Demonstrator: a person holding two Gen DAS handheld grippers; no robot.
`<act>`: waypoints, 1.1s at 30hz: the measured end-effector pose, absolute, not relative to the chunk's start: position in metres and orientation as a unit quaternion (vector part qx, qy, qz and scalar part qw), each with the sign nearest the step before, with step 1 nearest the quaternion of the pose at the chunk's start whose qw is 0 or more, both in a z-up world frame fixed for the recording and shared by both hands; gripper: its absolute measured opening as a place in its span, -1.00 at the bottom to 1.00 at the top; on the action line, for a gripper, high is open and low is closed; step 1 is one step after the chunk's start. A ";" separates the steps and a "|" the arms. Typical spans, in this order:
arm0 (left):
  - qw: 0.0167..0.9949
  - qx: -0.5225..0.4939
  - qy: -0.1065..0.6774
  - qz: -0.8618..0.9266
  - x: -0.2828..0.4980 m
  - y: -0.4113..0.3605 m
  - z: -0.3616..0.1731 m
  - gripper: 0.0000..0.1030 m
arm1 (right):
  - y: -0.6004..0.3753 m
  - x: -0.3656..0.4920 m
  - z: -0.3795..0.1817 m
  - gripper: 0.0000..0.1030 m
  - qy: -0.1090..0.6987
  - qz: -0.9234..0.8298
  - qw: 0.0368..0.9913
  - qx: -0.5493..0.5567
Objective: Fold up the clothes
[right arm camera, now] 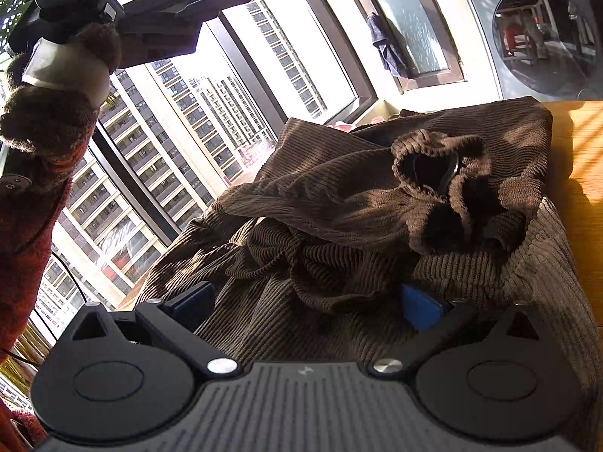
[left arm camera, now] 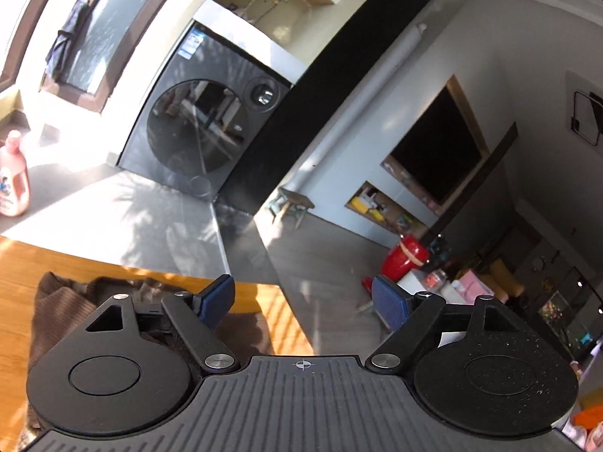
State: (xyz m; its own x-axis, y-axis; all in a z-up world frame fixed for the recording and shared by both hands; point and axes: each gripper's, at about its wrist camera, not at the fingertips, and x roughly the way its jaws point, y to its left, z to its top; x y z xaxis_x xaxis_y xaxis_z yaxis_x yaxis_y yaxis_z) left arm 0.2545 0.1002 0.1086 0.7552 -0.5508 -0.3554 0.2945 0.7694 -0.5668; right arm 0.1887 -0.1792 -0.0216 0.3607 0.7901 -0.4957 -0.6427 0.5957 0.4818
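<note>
Sunlit wooden bench (right arm camera: 576, 158) carries the brown sweater (right arm camera: 339, 203), bunched near its corner (beside the washing machine (left arm camera: 196, 120)). Right tool (right arm camera: 307, 303) gapes wide over it; left tool (left arm camera: 301, 297) gapes empty. A shallow pinch could snag one layer, dragging the heap off.

Sunlit rm, washer (left arm camera: 205, 128), big windows (right arm camera: 241, 86)

A sunlit wooden tabletop (right arm camera: 580, 150) carried one rumpled brown ribbed-knit sweater (right arm camera: 339, 226), which lay directly on it and covered most of the surface. Bare wood showed toward 3 o'clock in the right wrist view.
</note>
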 end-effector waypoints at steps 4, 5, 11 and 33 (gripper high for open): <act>0.922 -0.202 0.279 -0.175 0.237 0.130 0.088 0.84 | -0.174 0.187 -0.019 1.00 0.363 0.439 0.818 0.084; 0.924 -0.191 0.286 -0.167 0.231 0.138 0.079 0.84 | -0.173 0.184 -0.014 1.00 0.364 0.427 0.825 0.072; 0.918 -0.122 0.329 -0.184 0.206 0.138 0.030 0.90 | -0.191 0.180 0.036 1.00 0.279 0.343 0.896 0.051; 0.934 -0.118 0.273 -0.198 0.195 0.110 -0.003 1.00 | -0.162 0.265 0.093 -0.73 0.220 0.266 0.938 -0.004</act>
